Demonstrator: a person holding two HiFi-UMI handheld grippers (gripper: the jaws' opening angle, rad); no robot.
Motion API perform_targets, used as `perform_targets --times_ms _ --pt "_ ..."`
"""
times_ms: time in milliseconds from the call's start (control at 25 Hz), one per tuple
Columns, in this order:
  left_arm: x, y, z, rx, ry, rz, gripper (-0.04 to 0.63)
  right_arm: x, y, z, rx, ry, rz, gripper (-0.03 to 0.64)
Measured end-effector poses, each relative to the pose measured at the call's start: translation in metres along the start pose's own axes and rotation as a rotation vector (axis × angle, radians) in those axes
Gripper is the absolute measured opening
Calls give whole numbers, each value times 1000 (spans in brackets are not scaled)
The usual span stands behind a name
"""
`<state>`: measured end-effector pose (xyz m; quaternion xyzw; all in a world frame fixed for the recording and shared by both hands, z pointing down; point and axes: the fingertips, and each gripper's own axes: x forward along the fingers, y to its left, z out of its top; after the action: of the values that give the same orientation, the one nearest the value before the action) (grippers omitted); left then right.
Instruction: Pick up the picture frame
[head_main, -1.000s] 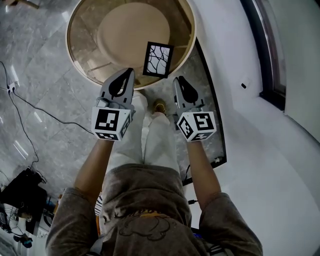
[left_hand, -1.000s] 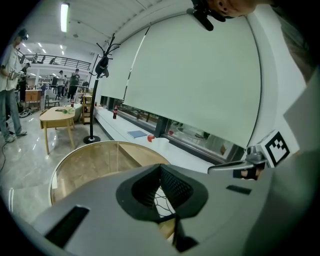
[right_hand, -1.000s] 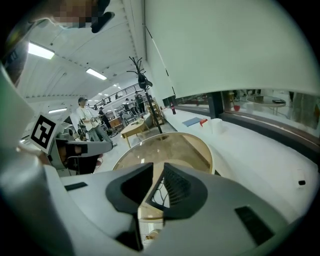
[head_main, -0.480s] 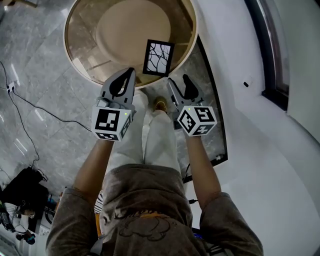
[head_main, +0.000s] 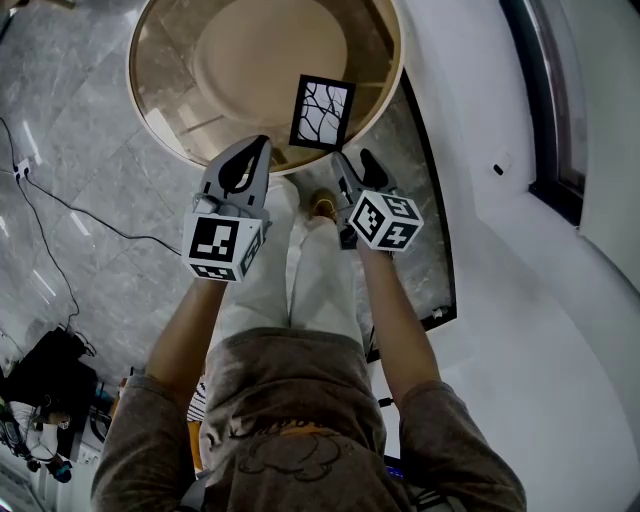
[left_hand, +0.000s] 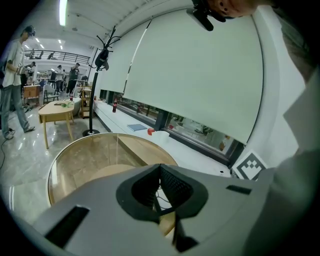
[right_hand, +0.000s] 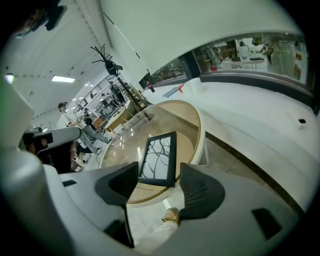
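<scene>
The picture frame (head_main: 322, 112) is black with a white branch drawing; it stands near the front edge of the round glass table (head_main: 160, 130). My right gripper (head_main: 354, 162) hangs just in front of and below the frame, pointing at it. Its jaws have just been opening and stand wide, with nothing between them. In the right gripper view the frame (right_hand: 160, 159) shows beyond the gap of the right gripper (right_hand: 159, 174). My left gripper (head_main: 256, 146) is to the left of the frame, over the table's rim. The left gripper (left_hand: 160, 168) is shut on nothing.
The person's legs and a shoe (head_main: 320, 208) are under the grippers. A white curved ledge (head_main: 470, 120) runs along the window on the right. Cables (head_main: 60, 210) and a black bag (head_main: 45, 385) lie on the floor at left. A coat stand (left_hand: 100, 60) rises behind the table.
The right gripper's jaws went from shut to wide open. It sank and rolled, drawing closer to the frame's lower edge. The left gripper stayed where it was.
</scene>
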<state>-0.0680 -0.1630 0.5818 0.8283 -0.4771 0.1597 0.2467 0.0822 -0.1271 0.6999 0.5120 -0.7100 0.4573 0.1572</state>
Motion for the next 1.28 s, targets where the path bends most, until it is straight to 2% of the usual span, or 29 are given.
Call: perform_targets --times_ms 440,640,1280 --pt "4 9 -10 -3 30 4 18 43 -25 -21 165 51 -58 264" --pt "6 13 -16 -14 47 1 17 58 -29 -26 207 65 -65 264" --pt "8 20 -20 -33 77 13 18 70 -34 -23 168 98 -100 264"
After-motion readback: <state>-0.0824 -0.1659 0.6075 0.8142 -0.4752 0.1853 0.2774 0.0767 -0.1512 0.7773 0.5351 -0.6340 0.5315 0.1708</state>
